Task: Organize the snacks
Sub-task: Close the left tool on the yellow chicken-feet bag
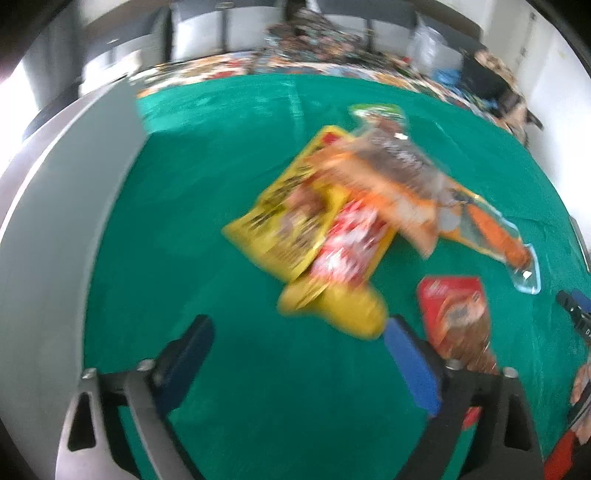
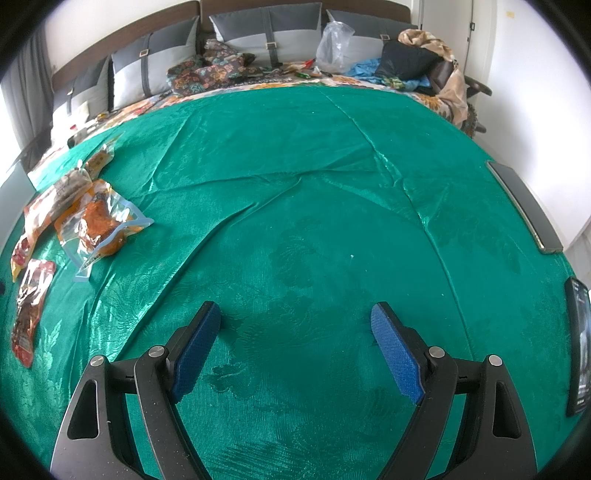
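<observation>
The left wrist view is blurred. A heap of snack packets lies on the green cloth (image 1: 221, 147): a yellow packet (image 1: 280, 218), a red-and-white packet (image 1: 347, 243), an orange packet (image 1: 391, 184) and a clear pouch with orange contents (image 1: 491, 229). A small yellow bag (image 1: 343, 310) and a red packet (image 1: 458, 314) lie nearest my left gripper (image 1: 297, 326), which is open and holds nothing. My right gripper (image 2: 295, 308) stands open over bare green cloth (image 2: 295, 184). The clear pouch (image 2: 99, 225) and the red packet (image 2: 31, 295) lie far to its left.
A grey wall or box (image 1: 55, 221) rises at the left of the cloth. Two dark flat devices (image 2: 524, 206) (image 2: 578, 343) lie along the cloth's right edge. Pillows (image 2: 266, 33), patterned fabric and a plastic bag (image 2: 332, 44) lie behind. Part of a hand (image 1: 583, 384) shows at the right.
</observation>
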Motion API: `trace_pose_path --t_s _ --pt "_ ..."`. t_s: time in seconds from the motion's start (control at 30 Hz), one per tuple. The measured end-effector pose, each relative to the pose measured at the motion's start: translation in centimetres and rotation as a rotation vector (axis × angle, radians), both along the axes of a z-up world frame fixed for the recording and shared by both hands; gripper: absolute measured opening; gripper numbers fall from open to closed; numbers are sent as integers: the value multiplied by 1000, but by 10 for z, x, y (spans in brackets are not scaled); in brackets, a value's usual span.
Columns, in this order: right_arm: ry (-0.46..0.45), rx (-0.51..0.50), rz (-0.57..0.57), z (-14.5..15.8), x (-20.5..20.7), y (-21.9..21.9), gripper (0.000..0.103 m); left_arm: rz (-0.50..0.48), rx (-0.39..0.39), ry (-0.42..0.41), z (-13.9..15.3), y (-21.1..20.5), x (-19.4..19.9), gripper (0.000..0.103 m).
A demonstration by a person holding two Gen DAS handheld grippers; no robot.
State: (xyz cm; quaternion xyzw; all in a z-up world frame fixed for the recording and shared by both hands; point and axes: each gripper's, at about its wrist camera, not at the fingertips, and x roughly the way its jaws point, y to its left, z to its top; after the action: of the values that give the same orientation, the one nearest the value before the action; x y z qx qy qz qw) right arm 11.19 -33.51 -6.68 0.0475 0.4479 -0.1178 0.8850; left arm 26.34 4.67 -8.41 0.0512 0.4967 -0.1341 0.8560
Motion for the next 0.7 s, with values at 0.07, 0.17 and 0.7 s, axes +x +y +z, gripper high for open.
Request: trace_pose_path --t_s 0.07,0.17,0.7 --pt "0 0 0 0 0 0 87 -29 42 23 -5 -20 14 75" --pt "0 0 0 0 0 0 87 -25 60 -9 -3 -32 19 43" --pt "0 1 1 -1 0 0 87 -1 -18 50 6 33 -119 78"
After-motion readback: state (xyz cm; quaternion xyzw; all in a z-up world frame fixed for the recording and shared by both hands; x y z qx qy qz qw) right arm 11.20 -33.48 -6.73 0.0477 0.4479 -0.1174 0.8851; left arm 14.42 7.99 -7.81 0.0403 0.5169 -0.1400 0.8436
